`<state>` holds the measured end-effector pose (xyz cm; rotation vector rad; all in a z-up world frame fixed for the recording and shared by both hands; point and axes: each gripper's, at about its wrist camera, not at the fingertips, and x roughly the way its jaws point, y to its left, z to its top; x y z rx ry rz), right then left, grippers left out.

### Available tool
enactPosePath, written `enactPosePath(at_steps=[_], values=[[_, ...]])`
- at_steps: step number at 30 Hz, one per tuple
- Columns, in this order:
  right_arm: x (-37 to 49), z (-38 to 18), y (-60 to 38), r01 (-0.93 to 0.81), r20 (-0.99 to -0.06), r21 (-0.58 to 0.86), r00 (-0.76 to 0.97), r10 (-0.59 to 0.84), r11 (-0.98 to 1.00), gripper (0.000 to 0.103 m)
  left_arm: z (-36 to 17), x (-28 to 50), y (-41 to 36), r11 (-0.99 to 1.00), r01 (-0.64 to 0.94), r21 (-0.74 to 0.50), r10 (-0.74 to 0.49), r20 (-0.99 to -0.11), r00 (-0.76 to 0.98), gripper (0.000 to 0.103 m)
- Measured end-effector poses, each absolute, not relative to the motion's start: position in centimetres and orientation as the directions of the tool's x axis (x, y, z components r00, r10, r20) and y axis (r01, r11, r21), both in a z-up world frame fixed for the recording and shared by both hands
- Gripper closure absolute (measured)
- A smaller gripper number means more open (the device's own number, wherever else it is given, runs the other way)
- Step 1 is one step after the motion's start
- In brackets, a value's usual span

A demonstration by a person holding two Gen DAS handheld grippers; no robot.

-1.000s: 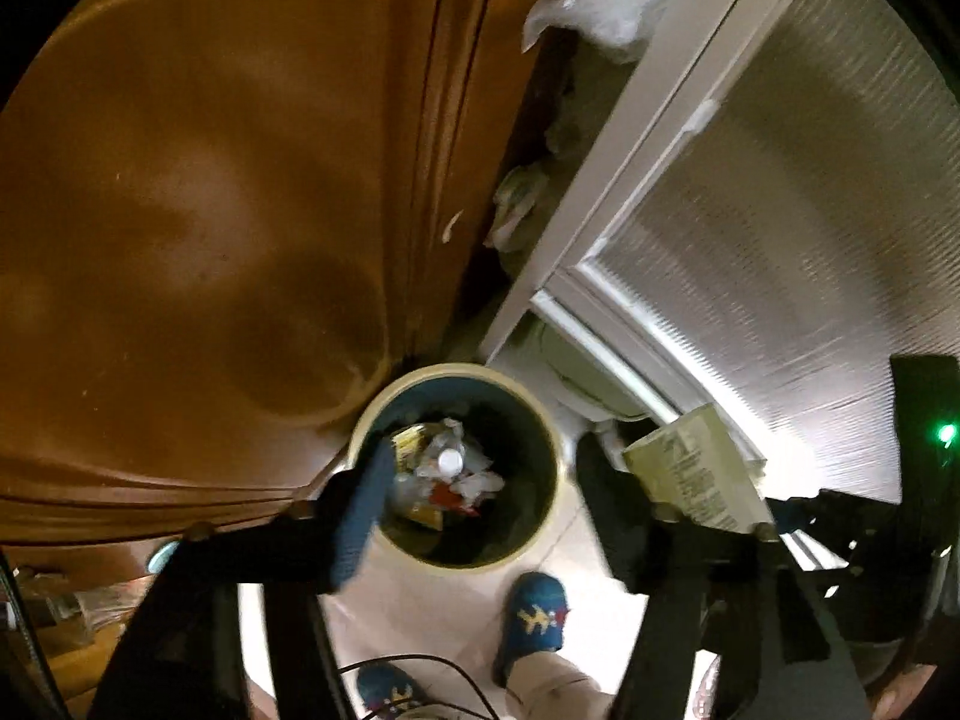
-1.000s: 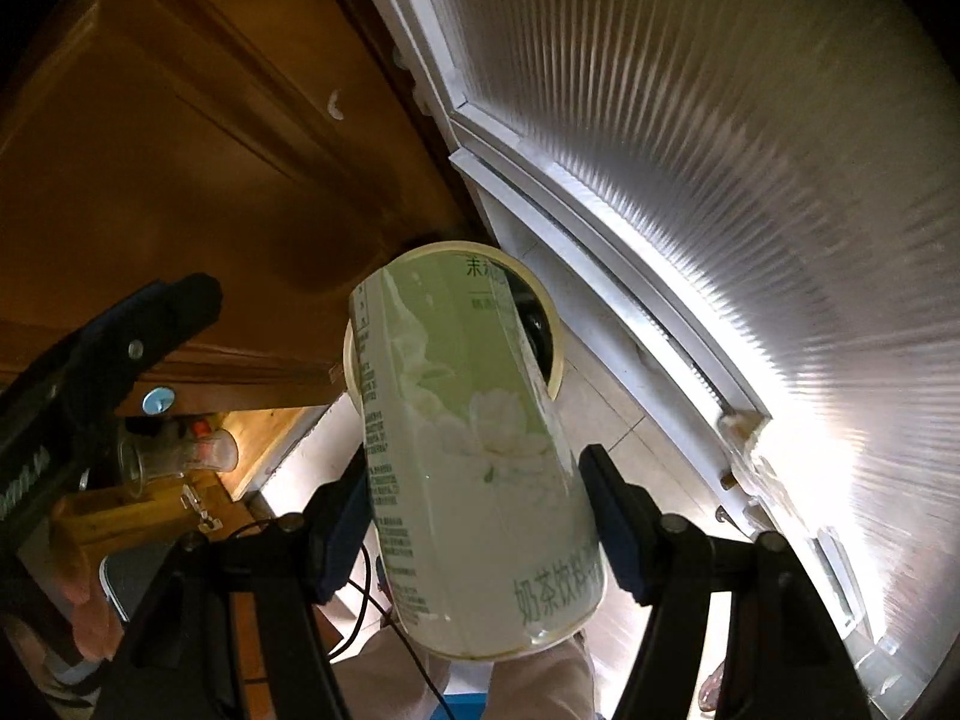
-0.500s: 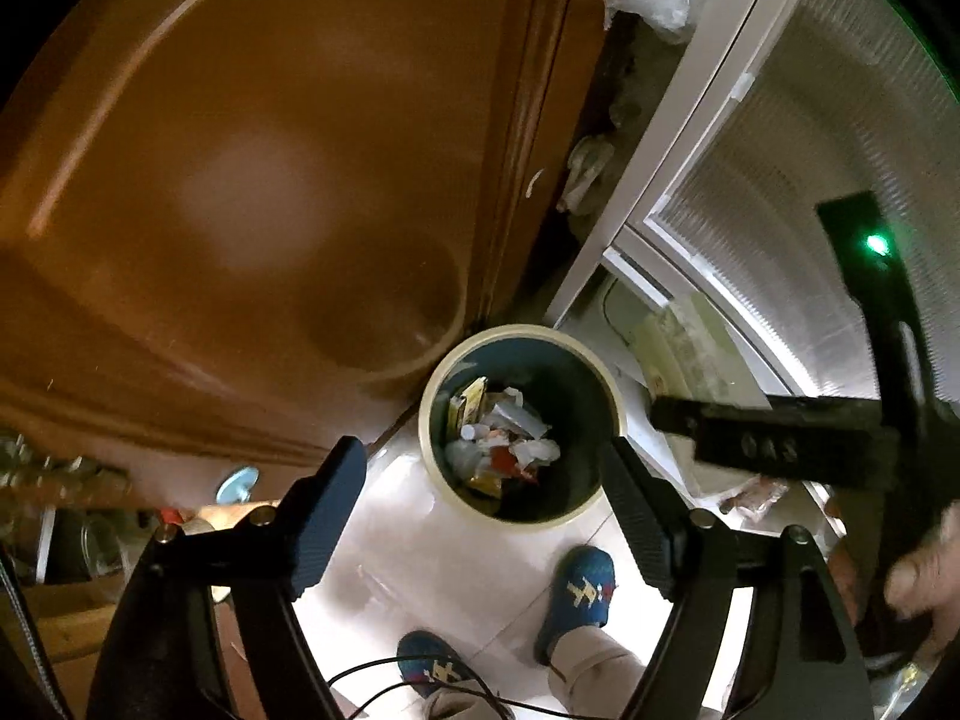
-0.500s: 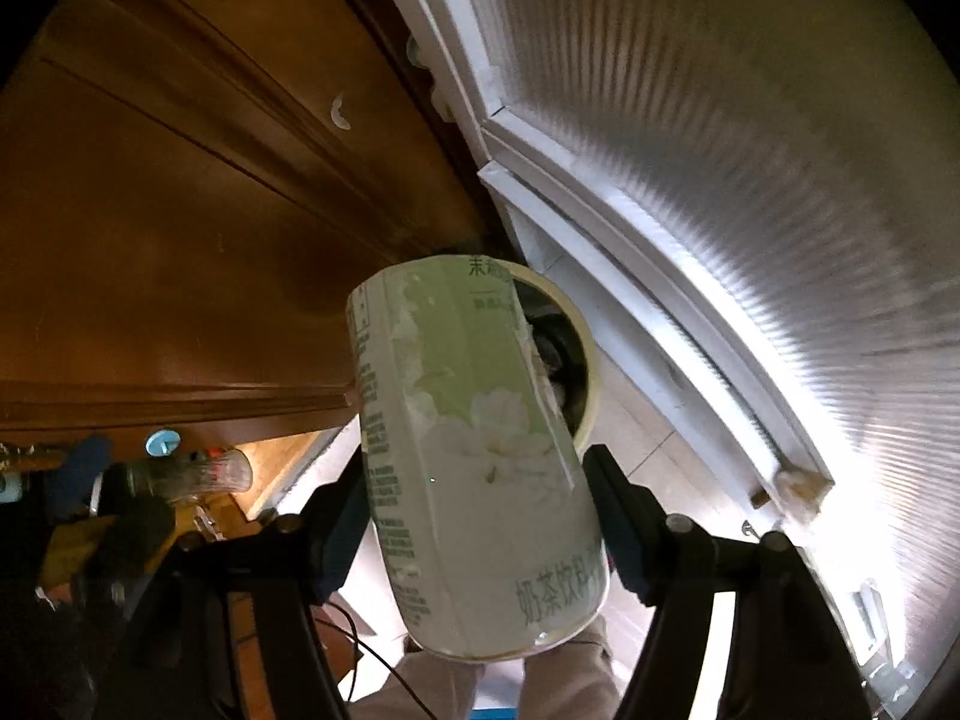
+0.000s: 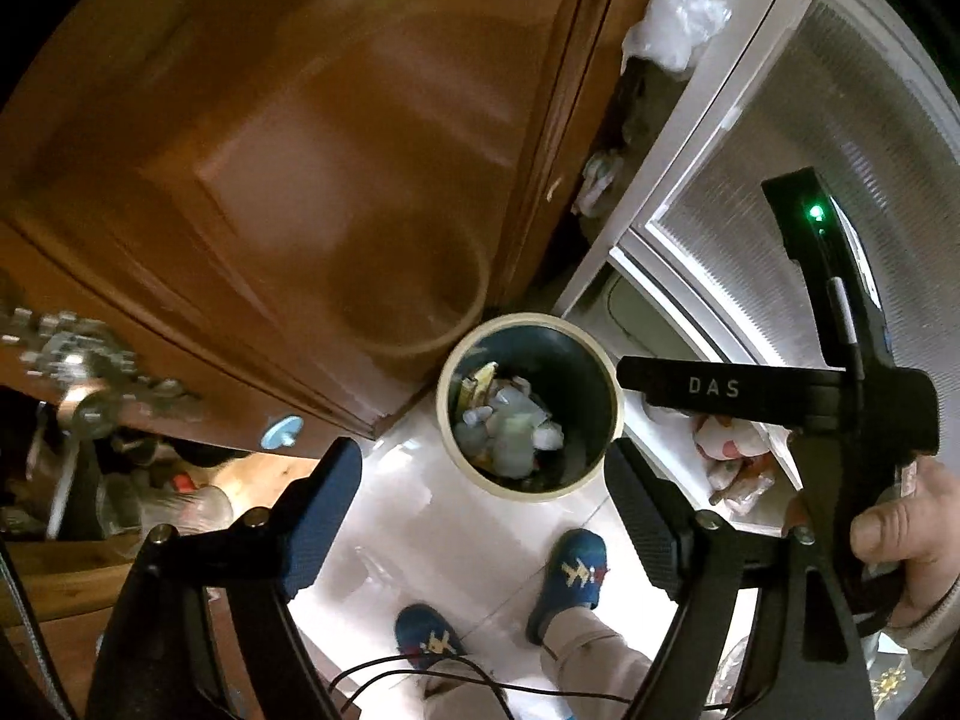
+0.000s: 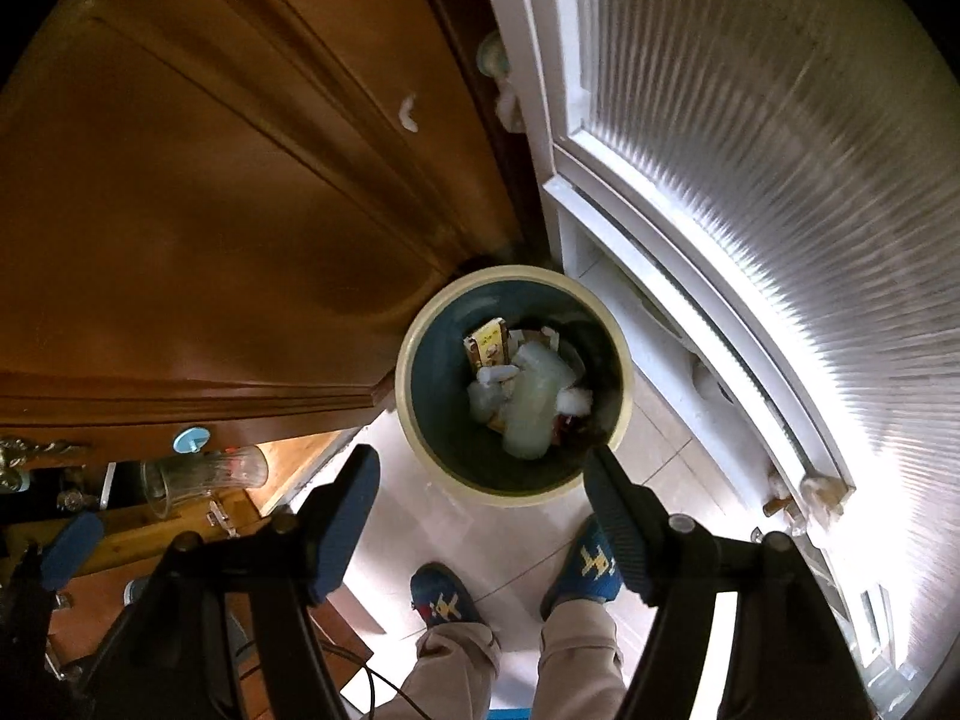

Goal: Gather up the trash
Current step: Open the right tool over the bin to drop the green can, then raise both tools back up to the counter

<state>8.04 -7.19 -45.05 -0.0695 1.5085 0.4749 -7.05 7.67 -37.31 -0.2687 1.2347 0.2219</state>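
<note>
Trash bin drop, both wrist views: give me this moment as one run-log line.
stage: carton dropped | pale green carton: lying in trash bin | right gripper: open, empty | left gripper: jaws just opening, empty

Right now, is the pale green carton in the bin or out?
In. The carton lies inside the bin atop other trash; right gripper open, empty.

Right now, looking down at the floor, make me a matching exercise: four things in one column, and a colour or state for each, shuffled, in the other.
Things:
1. trash bin
2. slippers
3. right gripper
4. cabinet door

Descriptions:
A. brown wood
B. open and empty
C. cream rim, dark inside, holding litter
D. blue with a yellow figure

Pairs: 1-C, 2-D, 3-B, 4-A
</note>
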Motion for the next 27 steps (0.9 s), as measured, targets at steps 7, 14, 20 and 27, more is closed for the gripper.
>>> enactPosePath(at_steps=[7,14,20,27], values=[[6.8,-40.6,-8.0,-0.335,-0.955,0.27,0.028,0.296,0.903,0.032,-31.8,-7.5,7.4,0.957,-0.282,-0.073,0.031,-0.937,0.348,0.021],[5.1,-32.7,-10.0,-0.322,-0.928,0.307,0.107,0.357,0.895,0.032,-25.0,-8.2,7.1,0.976,-0.199,-0.087,-0.002,-0.919,0.394,0.022],[2.8,-24.9,-11.6,-0.312,-0.896,0.309,0.221,0.384,0.899,0.032,-18.1,-8.8,7.5,0.988,-0.133,-0.081,-0.008,-0.881,0.474,0.022],[-0.4,-16.4,-13.2,-0.29,-0.866,0.265,0.348,0.359,0.92,0.032,-10.0,-9.0,7.5,0.996,-0.055,-0.071,-0.024,-0.801,0.598,0.022]])
